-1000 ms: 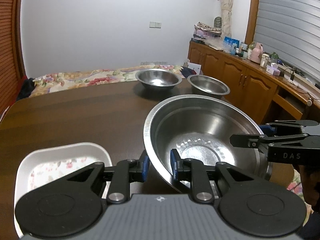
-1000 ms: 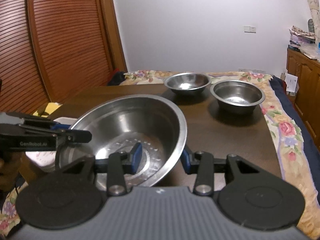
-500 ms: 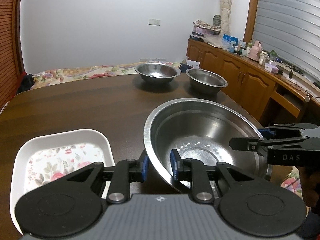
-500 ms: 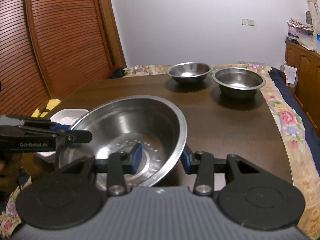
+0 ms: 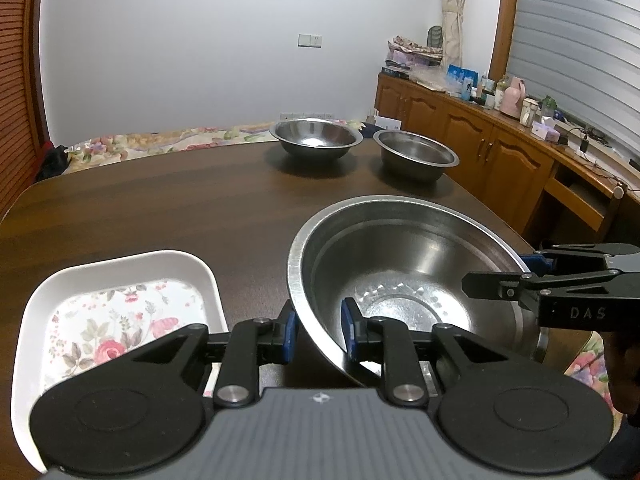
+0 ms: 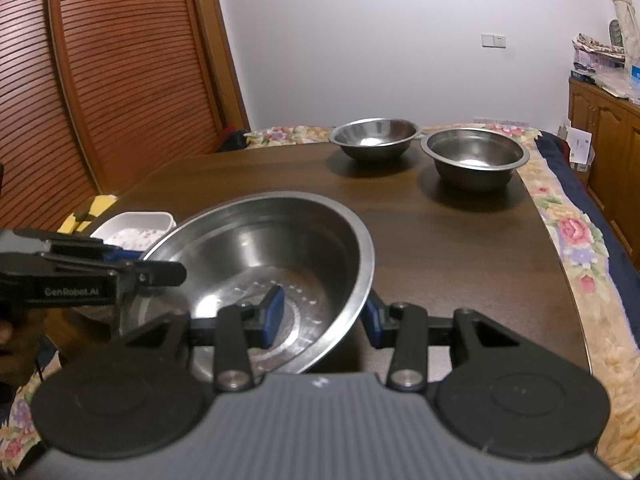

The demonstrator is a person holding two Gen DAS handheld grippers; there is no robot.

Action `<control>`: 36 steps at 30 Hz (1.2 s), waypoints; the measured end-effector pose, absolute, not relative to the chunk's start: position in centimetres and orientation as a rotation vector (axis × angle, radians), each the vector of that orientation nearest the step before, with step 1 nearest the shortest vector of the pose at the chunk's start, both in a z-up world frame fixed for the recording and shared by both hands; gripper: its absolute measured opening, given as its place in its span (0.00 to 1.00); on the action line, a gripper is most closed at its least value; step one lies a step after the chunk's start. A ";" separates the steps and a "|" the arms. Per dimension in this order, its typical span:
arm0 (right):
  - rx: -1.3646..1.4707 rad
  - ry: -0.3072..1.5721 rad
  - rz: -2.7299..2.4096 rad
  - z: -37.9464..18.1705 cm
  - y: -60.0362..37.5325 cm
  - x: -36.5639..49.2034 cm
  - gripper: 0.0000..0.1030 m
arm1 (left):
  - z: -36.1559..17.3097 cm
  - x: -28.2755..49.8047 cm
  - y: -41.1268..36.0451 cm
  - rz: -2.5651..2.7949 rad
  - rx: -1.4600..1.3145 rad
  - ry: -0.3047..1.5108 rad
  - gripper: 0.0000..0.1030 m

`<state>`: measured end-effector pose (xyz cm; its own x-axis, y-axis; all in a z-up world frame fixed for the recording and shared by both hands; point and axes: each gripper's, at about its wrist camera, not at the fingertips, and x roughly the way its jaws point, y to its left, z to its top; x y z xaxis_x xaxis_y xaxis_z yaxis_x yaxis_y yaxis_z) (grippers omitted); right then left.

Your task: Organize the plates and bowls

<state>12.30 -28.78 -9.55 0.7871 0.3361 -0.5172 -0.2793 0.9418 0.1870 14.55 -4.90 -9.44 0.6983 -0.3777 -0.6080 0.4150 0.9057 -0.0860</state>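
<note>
Left wrist view: the left gripper [image 5: 318, 330] is almost closed, with its blue pads pinching the near rim of the big steel bowl [image 5: 404, 280]. The right gripper [image 5: 528, 274] clamps the far side of the same rim. The bowl seems lifted a little over the brown counter [image 5: 180, 208]. A white flowered tray [image 5: 116, 312] lies just beside it.

Right wrist view: the right gripper [image 6: 322, 316] is part way open, with one pad inside the bowl [image 6: 264, 256] and one outside, gripping the wall. Two small steel bowls [image 6: 374, 136] sit near each other at the far end.

I think the step is carrying the big bowl with both hands. Next, both should move together and keep it level.
</note>
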 end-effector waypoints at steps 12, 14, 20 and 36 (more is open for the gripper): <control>0.087 0.565 0.328 -9.3 -28.8 12.2 0.42 | -9.6 14.6 -4.6 -0.438 0.056 0.664 0.24; 0.081 0.560 0.324 -9.1 -29.0 12.1 0.42 | -9.6 14.6 -4.6 -0.437 0.054 0.664 0.24; 0.062 0.535 0.308 -8.3 -29.3 12.1 0.47 | -9.4 14.8 -4.3 -0.430 0.050 0.660 0.27; -0.012 0.432 0.297 -3.7 -30.5 13.2 0.47 | -6.9 15.7 -3.3 -0.409 0.012 0.595 0.45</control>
<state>13.24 -30.52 -3.72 0.8656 0.2815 -0.4140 -0.2865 0.9567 0.0516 15.67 -3.31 -6.94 0.7506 -0.3712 -0.5467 0.3782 0.9197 -0.1052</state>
